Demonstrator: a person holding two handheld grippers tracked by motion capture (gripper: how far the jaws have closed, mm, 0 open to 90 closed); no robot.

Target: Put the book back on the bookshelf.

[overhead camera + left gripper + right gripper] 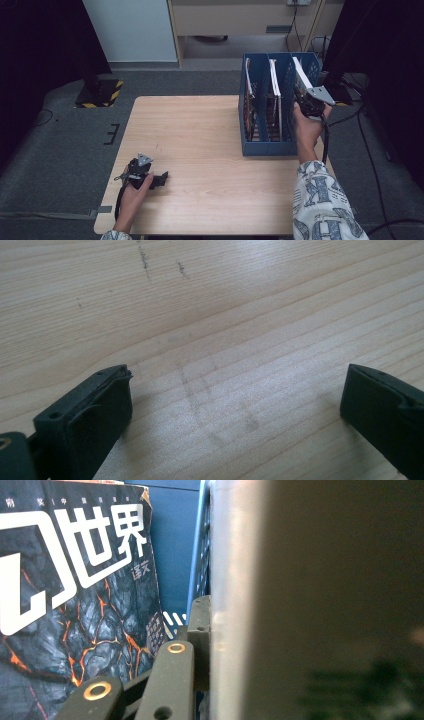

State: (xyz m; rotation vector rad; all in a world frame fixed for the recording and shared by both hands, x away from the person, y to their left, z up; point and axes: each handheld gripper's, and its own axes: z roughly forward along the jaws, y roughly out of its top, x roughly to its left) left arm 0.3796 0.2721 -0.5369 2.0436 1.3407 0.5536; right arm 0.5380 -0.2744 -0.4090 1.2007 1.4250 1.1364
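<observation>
A blue three-slot file rack (267,147) stands upright on the right side of the wooden table (200,130). In its rightmost slot a thick white book (301,75) leans, and my right gripper (306,102) is shut on its near edge above the rack. In the right gripper view one black finger (200,625) presses flat against the book's pale side (235,580); the other finger is hidden behind it. A magazine with a lava-pattern cover (75,580) stands in the neighbouring slot. My left gripper (162,178) rests on the table at the front left, its jaws open (235,405) over bare wood.
Two more books stand in the rack's left (248,85) and middle (274,80) slots. Grey carpet surrounds the table, with a yellow-and-black striped stand base (100,95) at the back left and cables on the floor at the right.
</observation>
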